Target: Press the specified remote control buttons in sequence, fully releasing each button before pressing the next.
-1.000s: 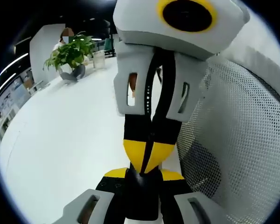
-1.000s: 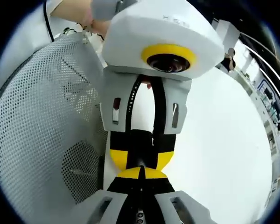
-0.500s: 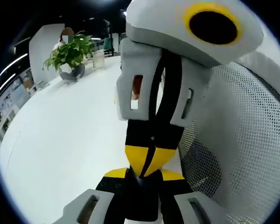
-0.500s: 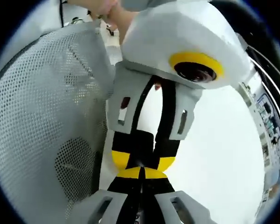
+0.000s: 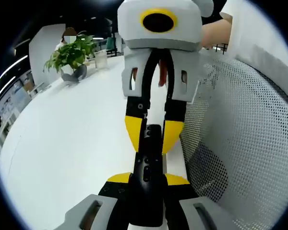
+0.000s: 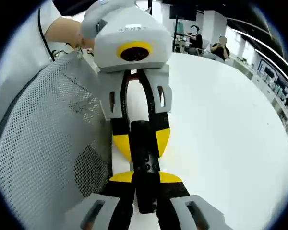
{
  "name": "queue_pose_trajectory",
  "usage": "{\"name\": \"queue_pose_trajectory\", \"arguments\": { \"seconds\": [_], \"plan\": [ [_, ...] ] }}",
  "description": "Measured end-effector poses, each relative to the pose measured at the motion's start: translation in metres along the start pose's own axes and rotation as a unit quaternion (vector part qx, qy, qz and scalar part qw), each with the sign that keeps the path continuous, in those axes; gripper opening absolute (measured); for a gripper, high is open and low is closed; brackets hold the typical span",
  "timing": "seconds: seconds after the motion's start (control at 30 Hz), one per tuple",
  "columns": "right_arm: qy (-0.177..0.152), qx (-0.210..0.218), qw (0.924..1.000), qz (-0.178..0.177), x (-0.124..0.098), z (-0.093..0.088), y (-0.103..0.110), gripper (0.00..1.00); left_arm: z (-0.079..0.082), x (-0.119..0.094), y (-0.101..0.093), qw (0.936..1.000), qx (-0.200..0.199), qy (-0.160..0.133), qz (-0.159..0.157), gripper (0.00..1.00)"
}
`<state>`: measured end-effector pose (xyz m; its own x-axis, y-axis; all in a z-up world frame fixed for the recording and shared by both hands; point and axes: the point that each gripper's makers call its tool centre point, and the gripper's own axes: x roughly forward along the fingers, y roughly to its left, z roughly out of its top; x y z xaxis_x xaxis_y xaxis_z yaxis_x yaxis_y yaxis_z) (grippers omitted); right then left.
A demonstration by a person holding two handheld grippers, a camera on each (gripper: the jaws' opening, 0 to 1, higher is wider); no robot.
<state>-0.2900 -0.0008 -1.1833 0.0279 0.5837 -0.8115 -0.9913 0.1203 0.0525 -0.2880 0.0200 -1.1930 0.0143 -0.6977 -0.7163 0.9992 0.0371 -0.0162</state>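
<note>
Backing off since a second ago, the right gripper point(image 5: 153, 136) is now clamping the black remote control's point(image 5: 149, 165) 12 o'clock end while the left gripper point(image 6: 140, 141) is gripping its other end over the white table point(image 5: 62, 143), with pressing seemingly yet to start.

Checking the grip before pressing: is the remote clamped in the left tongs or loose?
Clamped, it seems: the remote sits between the left tongs, their yellow tips against its sides.
</note>
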Motion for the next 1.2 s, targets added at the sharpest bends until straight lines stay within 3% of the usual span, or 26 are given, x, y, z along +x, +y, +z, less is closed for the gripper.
{"name": "queue_pose_trajectory", "arguments": {
  "seconds": [0.23,0.4,0.5,0.57,0.6,0.7,0.77,0.93,1.03,1.2],
  "plan": [
    [-0.002,0.027,0.9996,0.004,0.002,-0.007,-0.004,0.32,0.000,0.000,-0.001,1.0000,0.000,0.004,0.001,0.23],
    [0.007,0.013,0.9998,0.012,0.010,-0.005,-0.001,0.30,0.000,0.000,-0.001,1.0000,0.001,0.005,0.001,0.23],
    [0.010,0.005,0.9998,0.018,0.013,-0.004,0.001,0.22,0.000,0.000,-0.001,1.0000,-0.005,0.000,0.004,0.23],
    [0.010,-0.003,0.9998,0.017,0.013,-0.003,0.001,0.22,0.000,-0.001,0.000,0.9998,-0.016,0.000,0.009,0.24],
    [0.010,-0.006,0.9998,0.017,0.012,-0.003,0.001,0.22,0.000,-0.001,0.000,0.9994,-0.032,-0.003,0.012,0.26],
    [0.008,-0.005,0.9998,0.018,0.012,-0.003,0.000,0.22,0.002,-0.003,-0.002,0.9964,-0.082,-0.014,0.018,0.47],
    [0.008,-0.009,0.9998,0.018,0.013,-0.004,0.000,0.22,0.006,-0.009,-0.003,0.9949,-0.091,-0.035,0.024,0.51],
    [0.010,-0.017,0.9997,0.017,0.013,-0.004,0.001,0.22,0.014,-0.040,0.006,0.9819,-0.149,-0.086,0.080,0.67],
    [0.010,-0.016,0.9997,0.017,0.013,-0.004,0.001,0.22,0.017,-0.062,0.011,0.9698,-0.187,-0.110,0.111,0.70],
    [0.012,-0.019,0.9996,0.018,0.013,-0.004,0.001,0.22,0.025,-0.092,0.021,0.9519,-0.207,-0.153,0.167,0.83]
  ]
}}
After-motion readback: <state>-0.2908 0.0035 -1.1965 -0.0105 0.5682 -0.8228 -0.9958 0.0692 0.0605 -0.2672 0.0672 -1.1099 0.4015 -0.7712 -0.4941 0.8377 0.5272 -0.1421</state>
